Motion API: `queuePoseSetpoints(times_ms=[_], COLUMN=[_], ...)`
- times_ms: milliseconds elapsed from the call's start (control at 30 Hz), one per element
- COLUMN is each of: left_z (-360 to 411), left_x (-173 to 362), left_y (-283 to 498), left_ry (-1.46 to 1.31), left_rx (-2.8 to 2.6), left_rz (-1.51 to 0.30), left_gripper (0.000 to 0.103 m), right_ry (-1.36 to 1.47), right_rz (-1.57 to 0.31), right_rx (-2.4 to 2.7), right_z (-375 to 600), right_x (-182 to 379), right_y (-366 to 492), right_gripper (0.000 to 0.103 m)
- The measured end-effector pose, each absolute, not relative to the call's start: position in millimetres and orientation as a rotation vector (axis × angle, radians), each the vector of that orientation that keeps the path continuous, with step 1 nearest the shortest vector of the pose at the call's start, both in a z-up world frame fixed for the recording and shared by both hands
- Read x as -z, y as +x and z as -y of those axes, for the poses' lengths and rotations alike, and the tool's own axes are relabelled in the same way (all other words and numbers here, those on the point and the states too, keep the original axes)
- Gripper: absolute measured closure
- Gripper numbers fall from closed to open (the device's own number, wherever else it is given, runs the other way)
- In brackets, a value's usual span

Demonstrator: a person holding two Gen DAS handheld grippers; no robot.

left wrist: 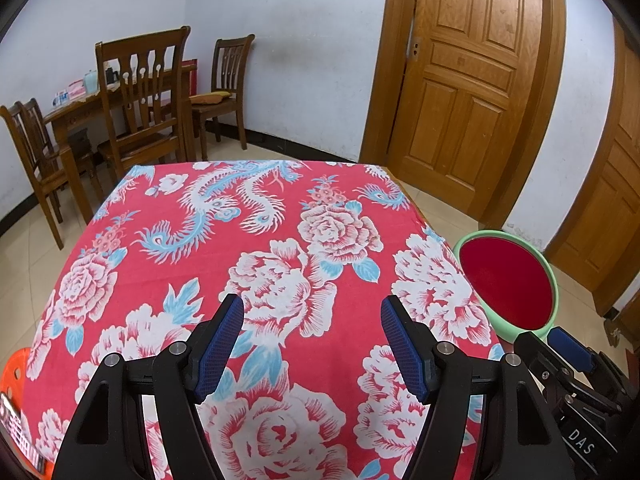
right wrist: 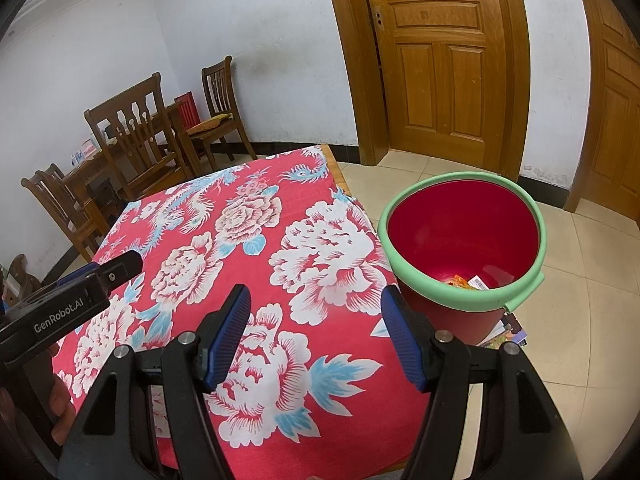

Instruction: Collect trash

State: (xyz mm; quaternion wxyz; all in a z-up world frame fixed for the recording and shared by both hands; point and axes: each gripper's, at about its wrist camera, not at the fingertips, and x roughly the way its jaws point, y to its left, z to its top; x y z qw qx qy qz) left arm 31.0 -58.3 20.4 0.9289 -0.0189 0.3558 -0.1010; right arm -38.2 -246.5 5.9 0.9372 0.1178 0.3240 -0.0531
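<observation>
Left wrist view: the left gripper [left wrist: 312,344] hangs over the floral tablecloth [left wrist: 280,240] with jaws apart and empty; the right gripper [left wrist: 568,354] reads "DAS".

Right wrist view: the right gripper, also open and empty, faces the bin [right wrist: 464,308] holding trash [right wrist: 472,281]; the left gripper reads "GenRobot.AI".

- We see both views evenly and brightly lit, with soft indoor light and no hard shadows on the cloth [left wrist: 280,248].
- The doors [left wrist: 472,80] carry a mild sheen, perhaps from a source overhead.
- Fisheye distortion bends the door frames and darkens the corners into black vignettes.
- Focus stays sharp at the centre; the bin [right wrist: 464,240] interior looks crisp, though its contents are too small to read.
</observation>
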Motion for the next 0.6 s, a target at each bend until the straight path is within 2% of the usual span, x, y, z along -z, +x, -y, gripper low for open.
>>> queuePoseSetpoints(times_ms=[600], left_z=[58.5], left_x=[-19.5], left_y=[31.8], left_ry=[-0.037], left_rx=[0.205], left_rz=[-0.729], left_gripper=[0.031], right_ry=[0.239], right_rz=[-0.663], right_rx=[0.109], right_z=[247.1], right_x=[-6.0], right_y=[-38.1], right_gripper=[0.035])
